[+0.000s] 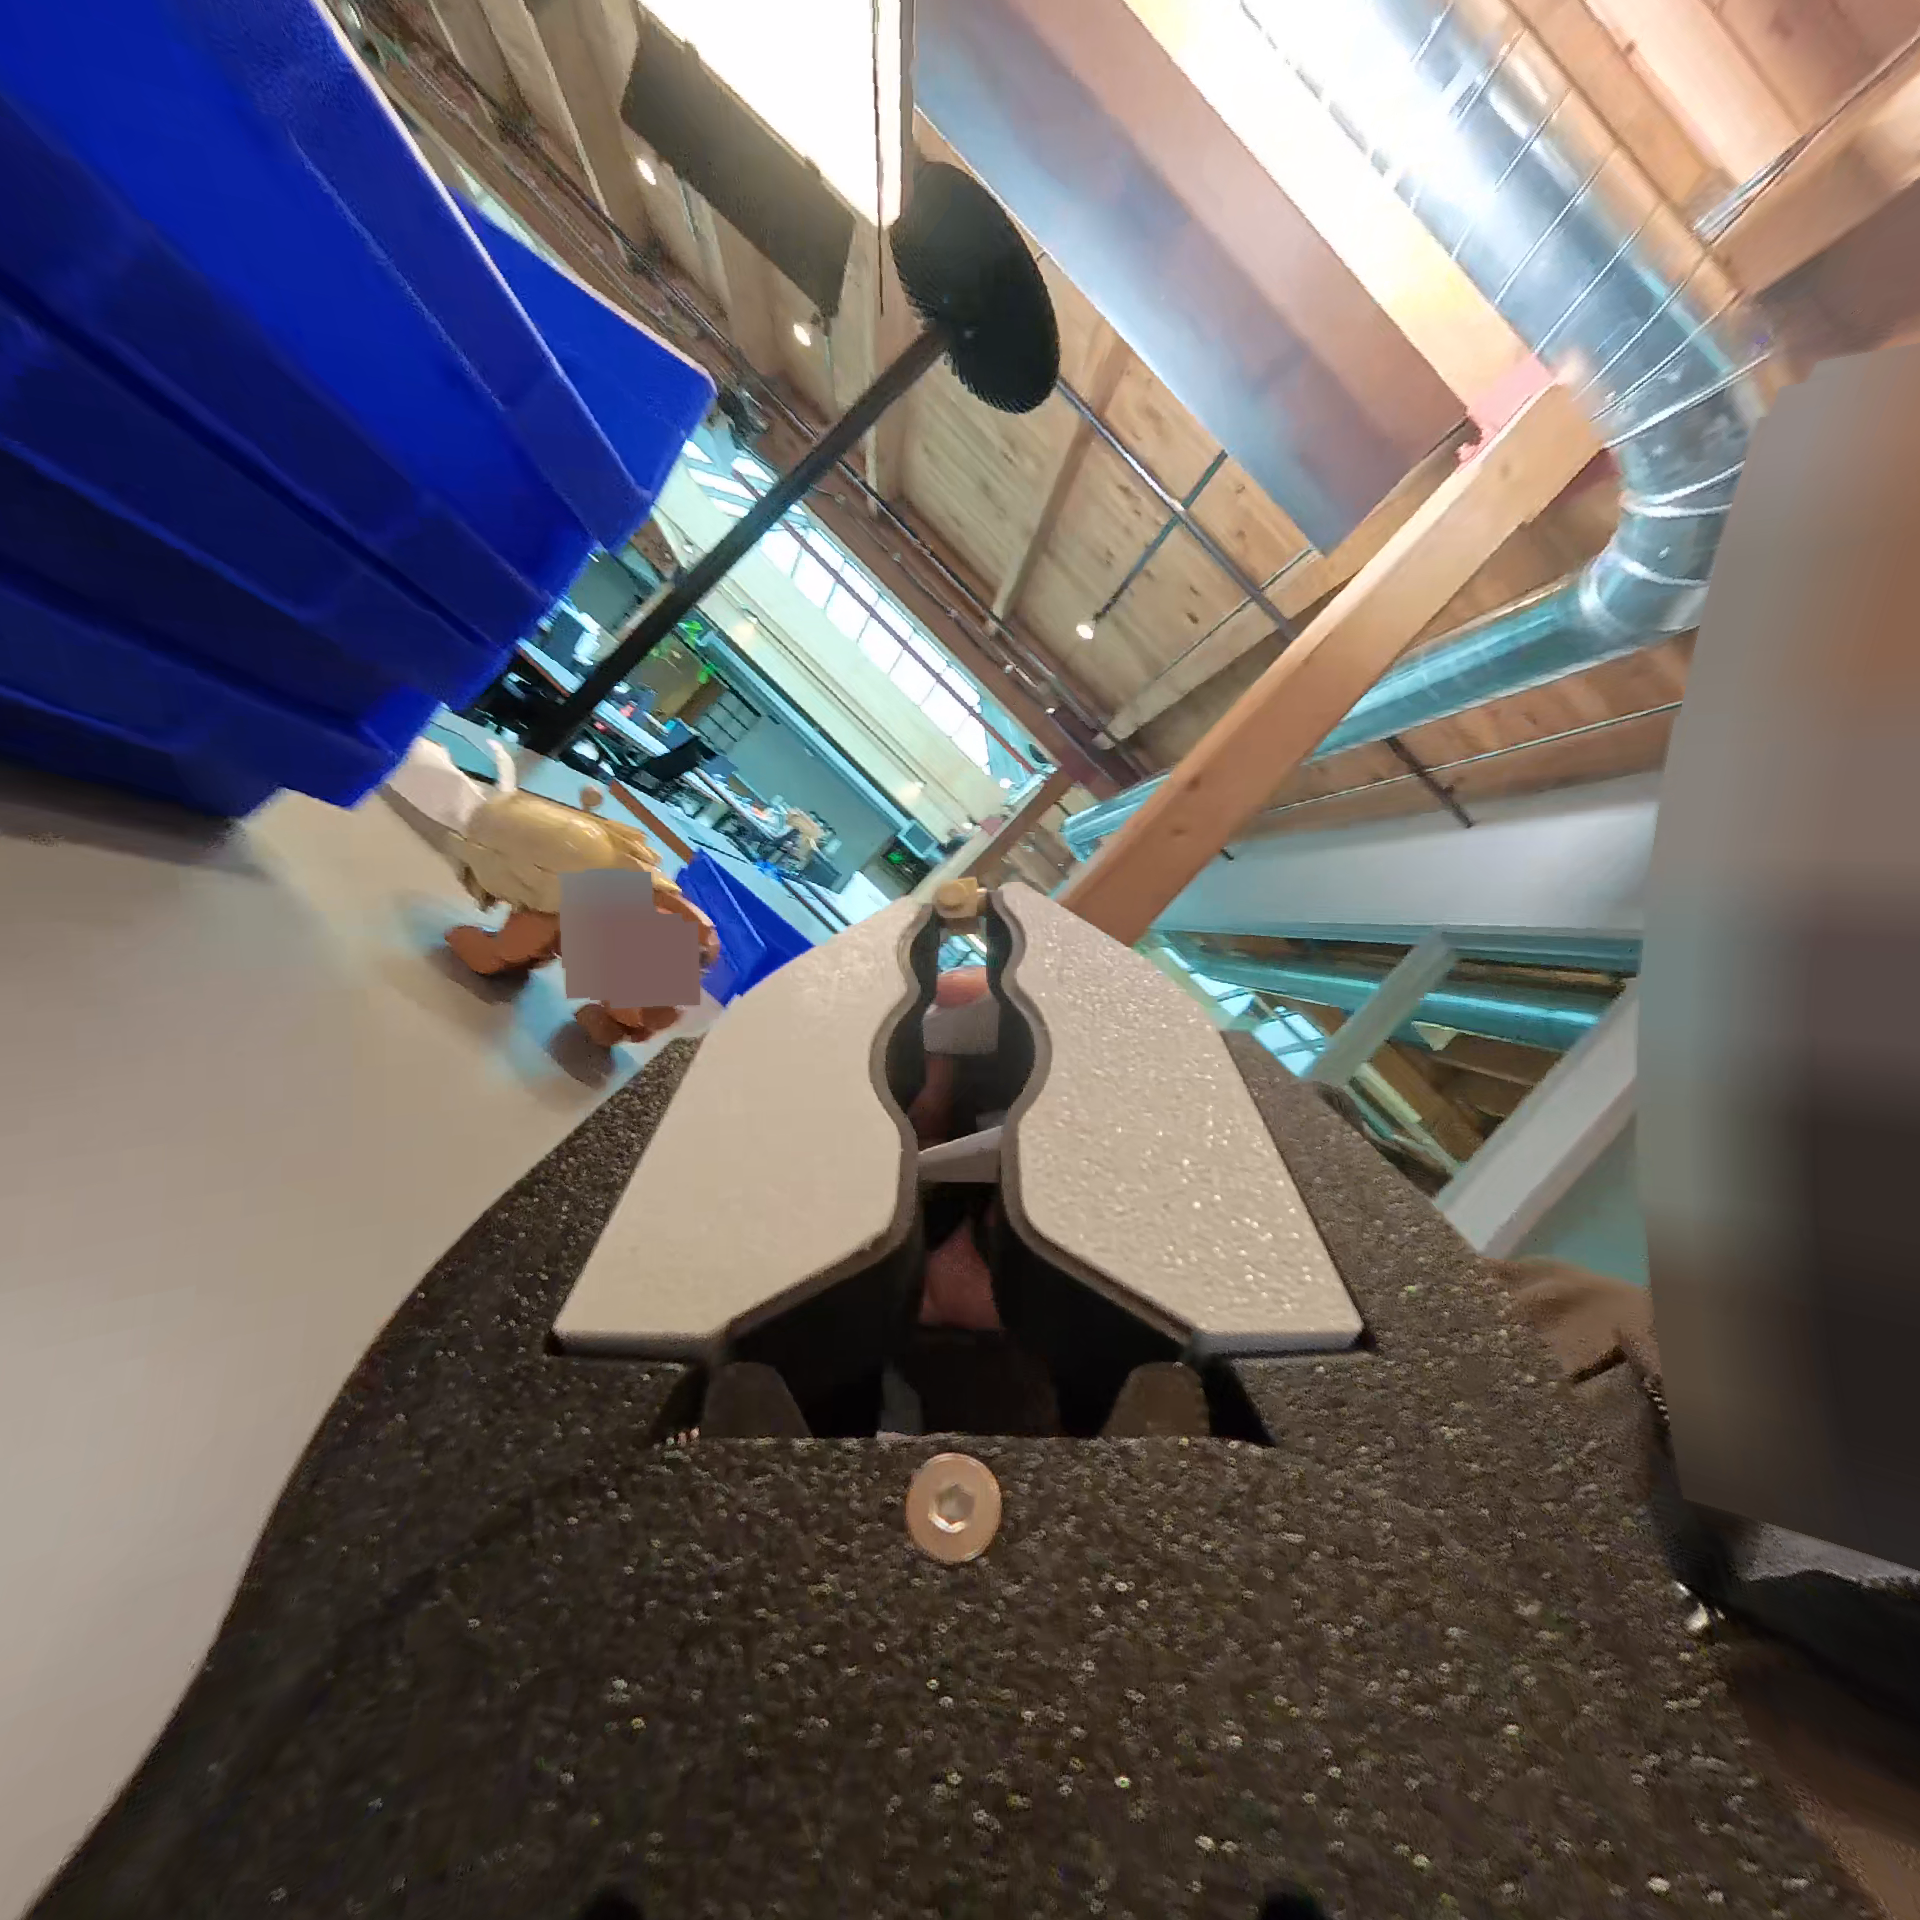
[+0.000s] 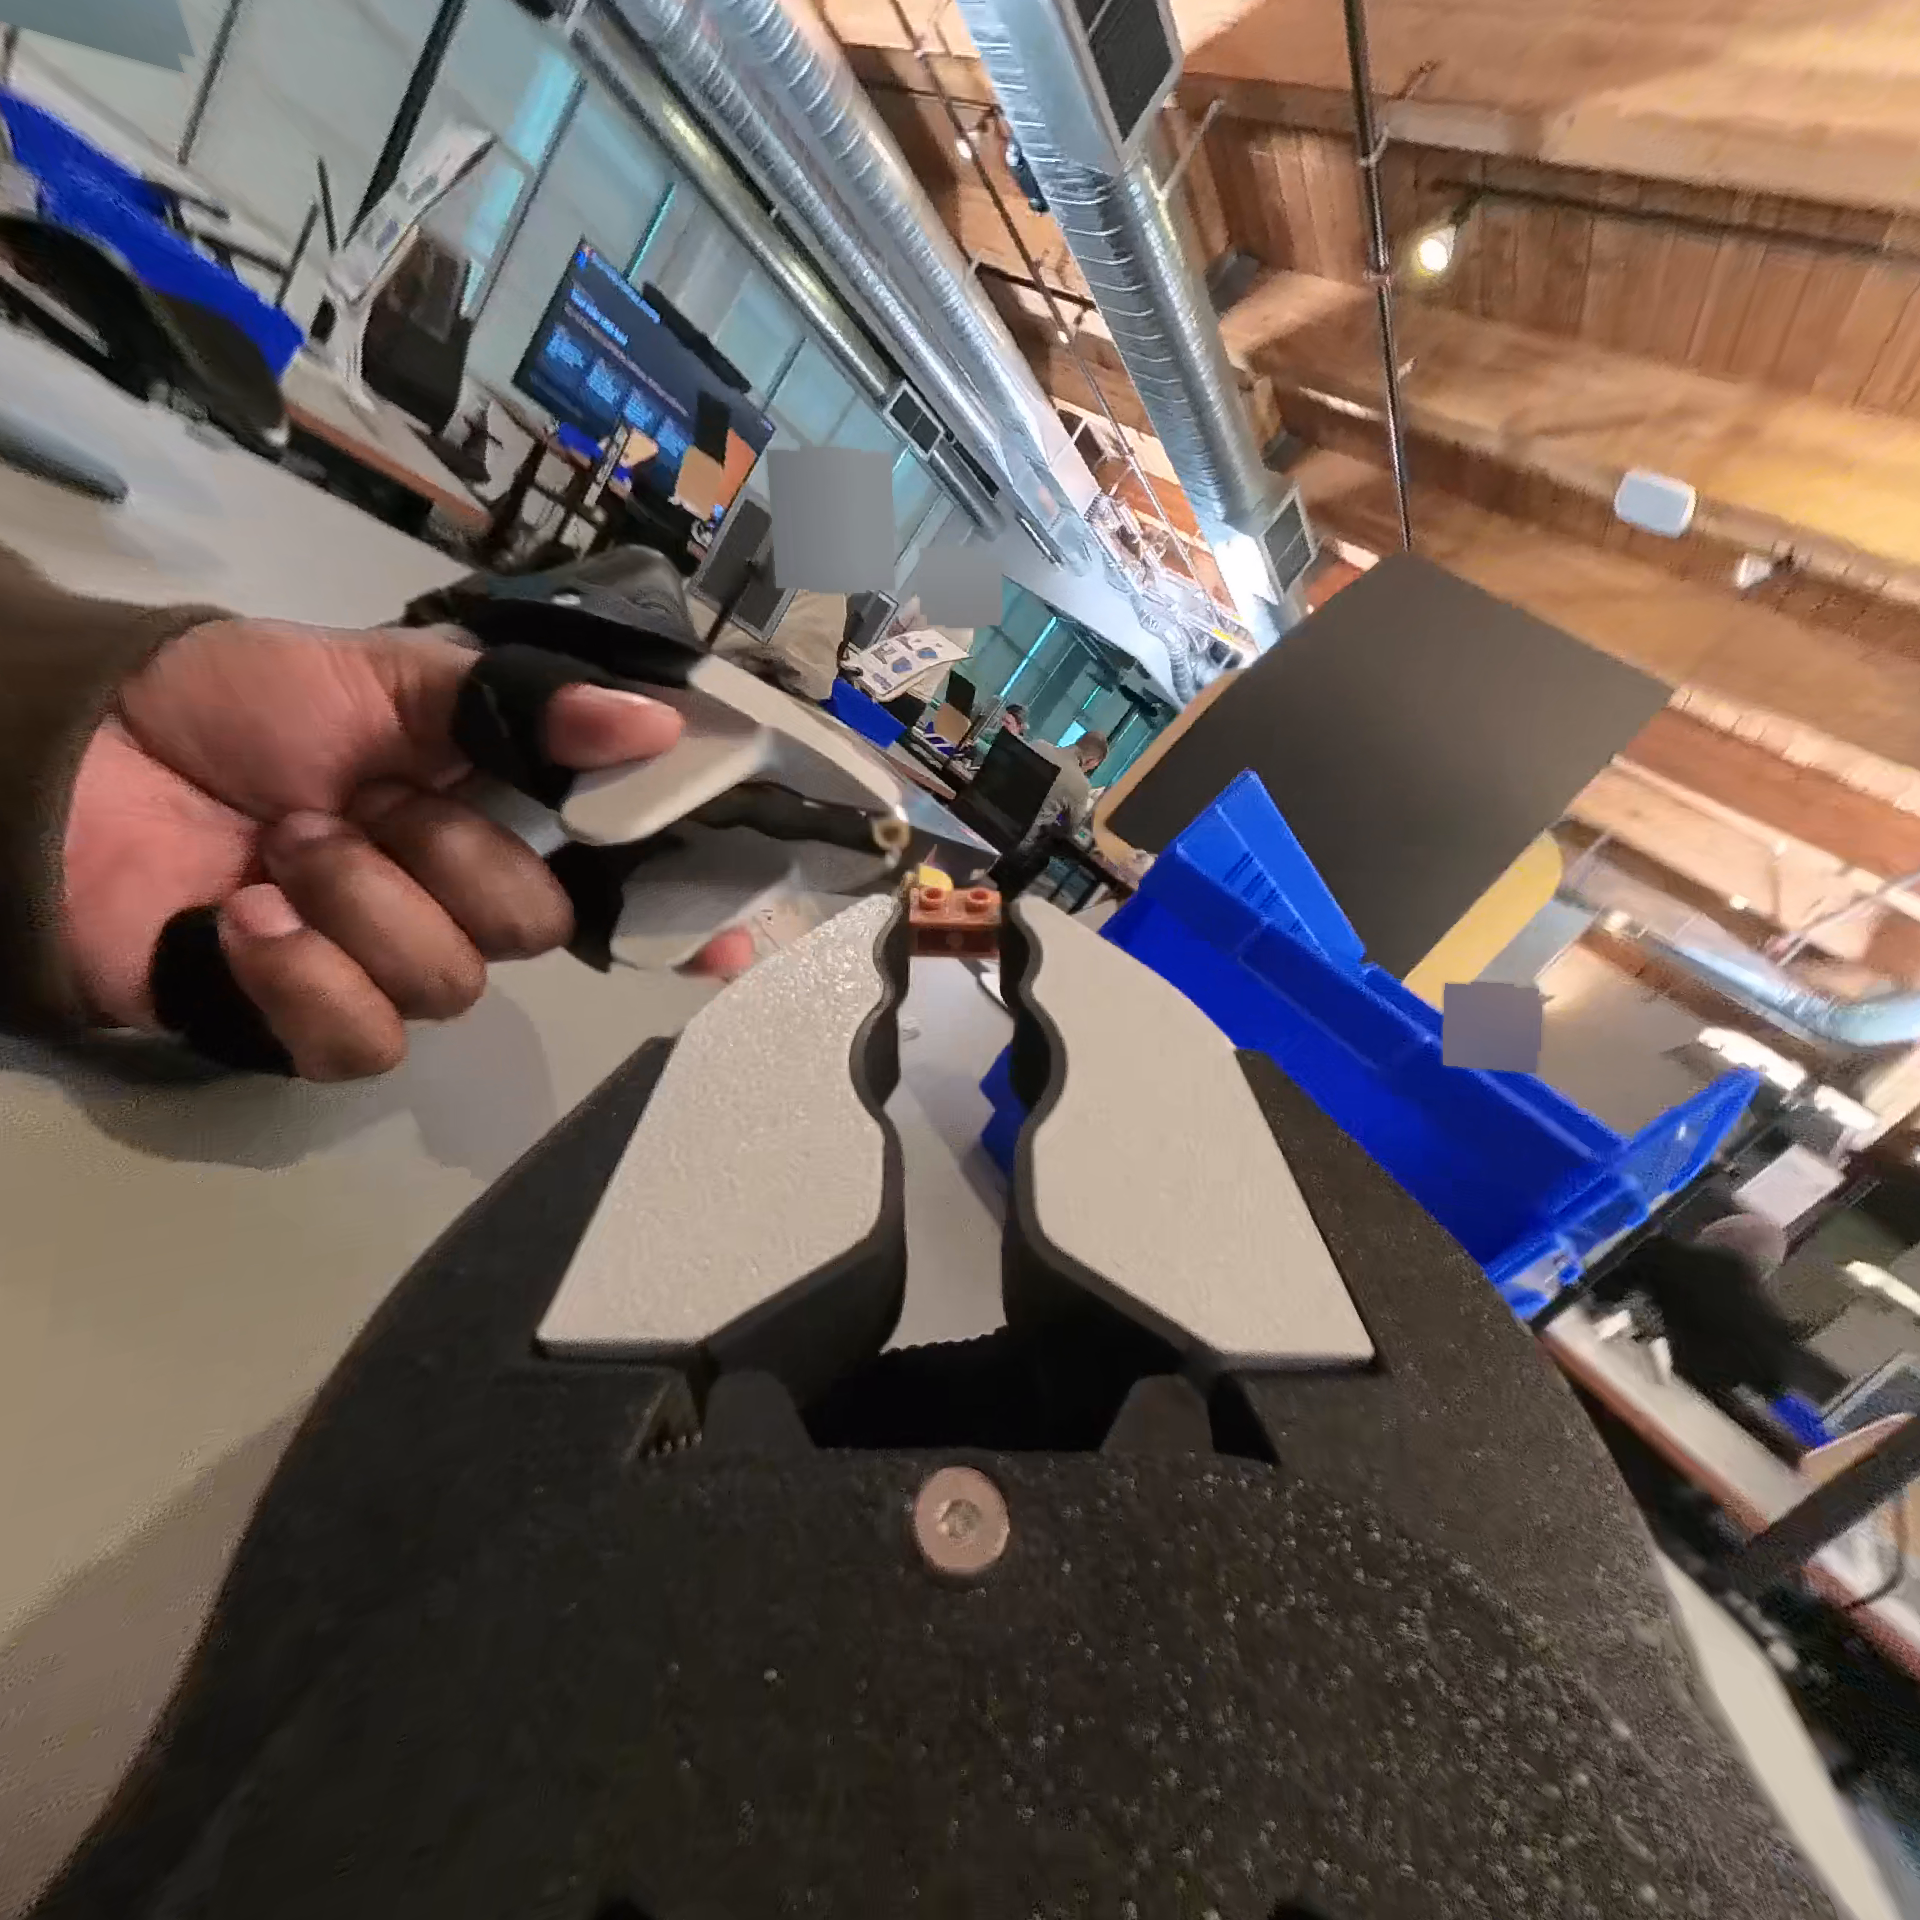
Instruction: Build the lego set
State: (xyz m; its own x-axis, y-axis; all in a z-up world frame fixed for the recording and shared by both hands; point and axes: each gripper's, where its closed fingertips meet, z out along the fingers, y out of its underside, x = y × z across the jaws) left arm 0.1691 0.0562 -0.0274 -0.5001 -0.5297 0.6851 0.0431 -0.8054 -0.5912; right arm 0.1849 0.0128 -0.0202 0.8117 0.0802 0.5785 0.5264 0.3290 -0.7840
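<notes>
My left gripper [image 1: 958,906] is shut on a small tan lego piece [image 1: 957,899] pinched at its fingertips. My right gripper [image 2: 954,914] is shut on a brown lego brick [image 2: 954,915] with two studs on top. In the right wrist view the left gripper [image 2: 883,831], held by a hand [image 2: 312,831], comes in from the left with its tan piece [image 2: 890,832] just left of and above the brown brick. A partly built tan and brown lego animal [image 1: 551,862] stands on the grey table [image 1: 208,1091] at the left of the left wrist view.
A stack of blue bins [image 1: 260,416] stands on the left in the left wrist view. A blue bin [image 2: 1351,997] sits to the right of my right gripper. The other gripper's blurred grey body [image 1: 1787,935] fills the right edge of the left wrist view. My right fingertips sit around 5 cm from my left ones.
</notes>
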